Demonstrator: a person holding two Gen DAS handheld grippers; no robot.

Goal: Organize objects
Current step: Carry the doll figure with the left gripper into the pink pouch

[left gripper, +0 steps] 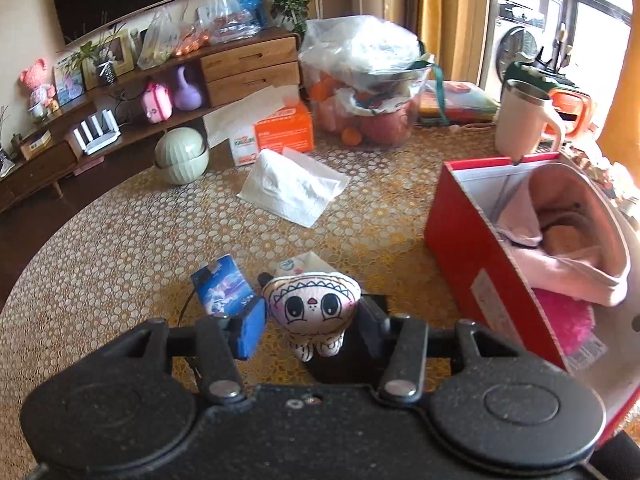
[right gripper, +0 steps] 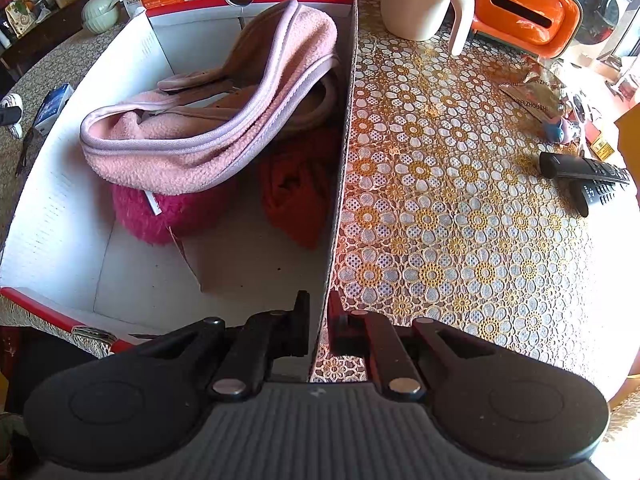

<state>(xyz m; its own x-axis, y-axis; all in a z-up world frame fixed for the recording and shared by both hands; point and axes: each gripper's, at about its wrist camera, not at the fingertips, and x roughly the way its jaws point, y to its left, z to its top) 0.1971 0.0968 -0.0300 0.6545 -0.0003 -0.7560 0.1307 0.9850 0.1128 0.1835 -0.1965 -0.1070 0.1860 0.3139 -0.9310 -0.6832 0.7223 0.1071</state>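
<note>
A small white plush toy (left gripper: 312,304) with a drawn cartoon face hangs between the fingers of my left gripper (left gripper: 310,320), clear of the lace tablecloth. The pads press on its sides. A blue card packet (left gripper: 224,288) lies just left of it on the table. To the right stands a red cardboard box (left gripper: 472,248) with a white inside, holding a pink fleece cloth (right gripper: 208,120), a magenta fluffy item (right gripper: 140,216) and a red cloth (right gripper: 296,192). My right gripper (right gripper: 319,320) is shut on the box's right wall (right gripper: 342,184), one finger on each side.
A loose white tissue (left gripper: 296,192), an orange tissue carton (left gripper: 280,132), green bowls (left gripper: 182,156) and a bowl of fruit under plastic (left gripper: 368,96) lie beyond. A cream mug (right gripper: 416,0), orange tissue holder (right gripper: 524,8) and two remotes (right gripper: 584,176) sit right of the box.
</note>
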